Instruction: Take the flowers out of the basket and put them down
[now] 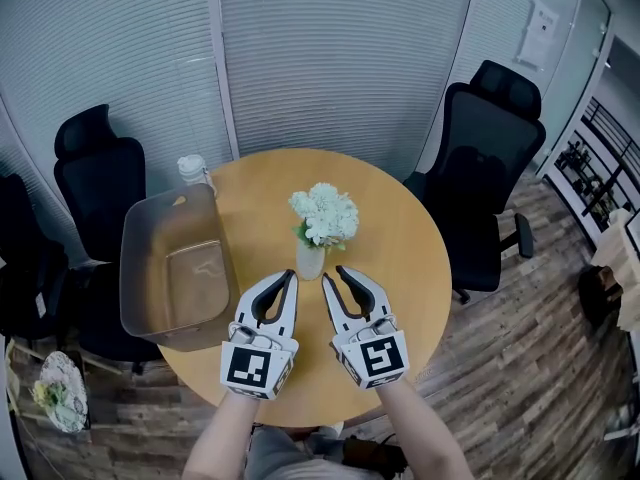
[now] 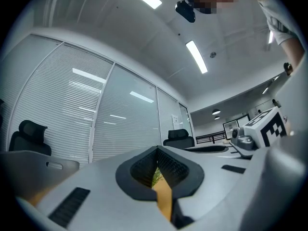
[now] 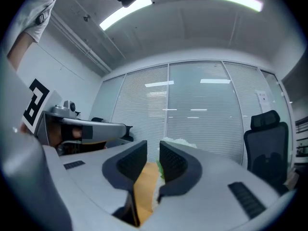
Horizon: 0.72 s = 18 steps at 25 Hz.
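Find the white flowers [image 1: 324, 214] in their little pot [image 1: 310, 260], already out of the basket [image 1: 150, 258], upright on the counter [image 1: 400, 238] just past both gripper tips, and hold low on the pot, likely light, soft and tippy, with the left gripper [image 1: 290, 276] closed on nothing and the right gripper [image 1: 332, 274] open a crack, empty.

the round table [image 1: 400, 238] is warm tan wood. the flowers [image 1: 325, 214] at its middle are white with green leaves, in a cream vase [image 1: 310, 261]. the basket [image 1: 170, 230] on the left is see-through grey. the left gripper [image 1: 293, 274] and right gripper [image 1: 333, 274] are pale grey with black pads [image 2: 143, 171] and black-and-white square markers. the chairs [image 1: 490, 168] are black, the far blinds [image 1: 340, 58] pale grey with fine stripes, the floor [image 1: 530, 368] brown planks.
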Each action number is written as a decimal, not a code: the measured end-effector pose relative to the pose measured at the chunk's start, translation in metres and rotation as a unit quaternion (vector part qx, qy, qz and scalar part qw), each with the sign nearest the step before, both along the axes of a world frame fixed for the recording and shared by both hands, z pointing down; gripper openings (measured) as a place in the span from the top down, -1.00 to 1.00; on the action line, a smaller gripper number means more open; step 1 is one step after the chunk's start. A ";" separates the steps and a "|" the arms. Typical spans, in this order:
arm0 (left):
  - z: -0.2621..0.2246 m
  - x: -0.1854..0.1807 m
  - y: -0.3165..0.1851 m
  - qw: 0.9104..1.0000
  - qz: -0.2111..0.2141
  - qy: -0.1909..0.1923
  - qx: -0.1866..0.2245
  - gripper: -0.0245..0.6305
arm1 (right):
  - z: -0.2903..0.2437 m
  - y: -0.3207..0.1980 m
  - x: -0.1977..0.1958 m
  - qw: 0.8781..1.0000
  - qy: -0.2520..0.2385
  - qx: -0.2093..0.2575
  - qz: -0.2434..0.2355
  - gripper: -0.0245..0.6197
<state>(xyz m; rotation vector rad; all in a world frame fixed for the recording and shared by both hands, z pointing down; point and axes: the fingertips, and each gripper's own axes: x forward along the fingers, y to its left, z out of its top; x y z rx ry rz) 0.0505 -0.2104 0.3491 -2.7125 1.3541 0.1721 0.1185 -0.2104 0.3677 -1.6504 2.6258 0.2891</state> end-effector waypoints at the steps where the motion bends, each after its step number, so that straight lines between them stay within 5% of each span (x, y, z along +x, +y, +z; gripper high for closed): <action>1: -0.003 0.001 0.000 1.000 0.001 0.000 0.003 0.93 | -0.004 0.001 0.002 1.000 0.000 0.004 0.003 0.66; 7: -0.014 0.013 0.003 1.000 0.012 -0.002 0.012 0.93 | -0.016 0.007 0.013 1.000 0.000 0.000 0.021 0.83; 18: -0.022 0.027 0.001 1.000 0.017 -0.006 0.018 0.93 | -0.030 0.009 0.033 0.998 0.002 -0.023 0.060 0.85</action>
